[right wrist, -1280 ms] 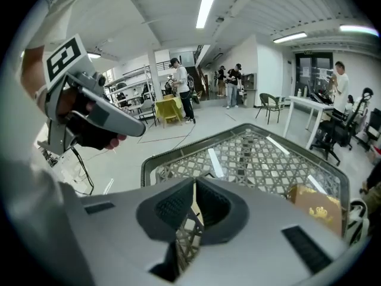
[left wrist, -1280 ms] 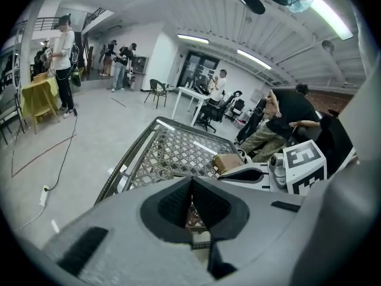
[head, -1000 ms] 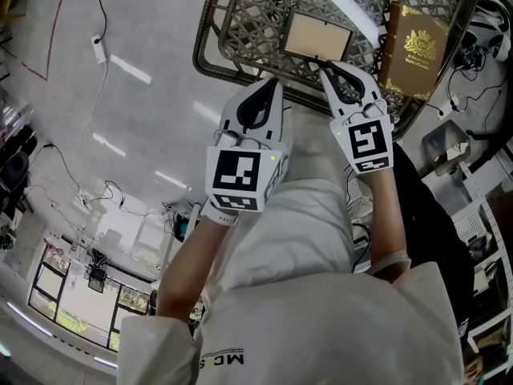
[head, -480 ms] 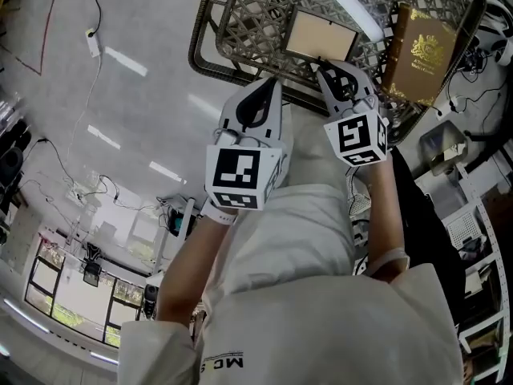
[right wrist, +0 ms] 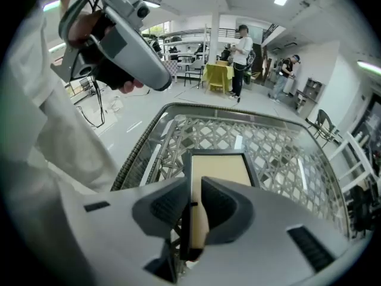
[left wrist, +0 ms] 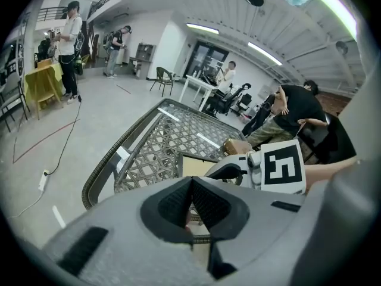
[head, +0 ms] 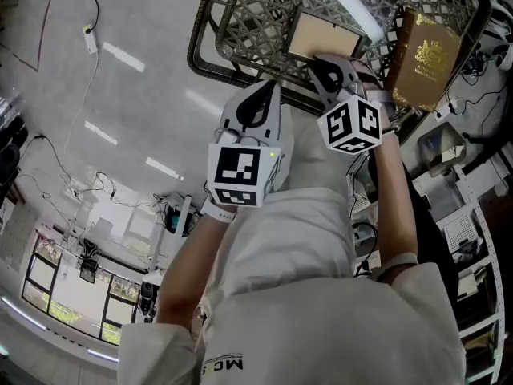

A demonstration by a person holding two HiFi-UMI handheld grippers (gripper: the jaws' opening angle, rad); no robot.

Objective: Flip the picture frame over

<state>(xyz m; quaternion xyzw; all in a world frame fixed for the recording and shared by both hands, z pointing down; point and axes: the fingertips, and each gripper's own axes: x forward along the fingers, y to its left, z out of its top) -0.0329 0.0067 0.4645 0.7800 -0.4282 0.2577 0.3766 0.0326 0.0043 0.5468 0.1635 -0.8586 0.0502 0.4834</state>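
Your right hand-held gripper (right wrist: 195, 186) is pinching the near edge of the picture frame (right wrist: 219, 168), and its jaws are opening right now. From the jaws the frame runs out toward 12 o'clock, tan face up, over the lattice top of the bench (head: 256, 14). Your left hand-held gripper (left wrist: 191, 180) is pressed together with nothing in it. It sits at 8 o'clock of the right one, tips over the bench's near rim. A brown gold-crested box (head: 429, 46) sits at 3 o'clock of the frame, apart from it.
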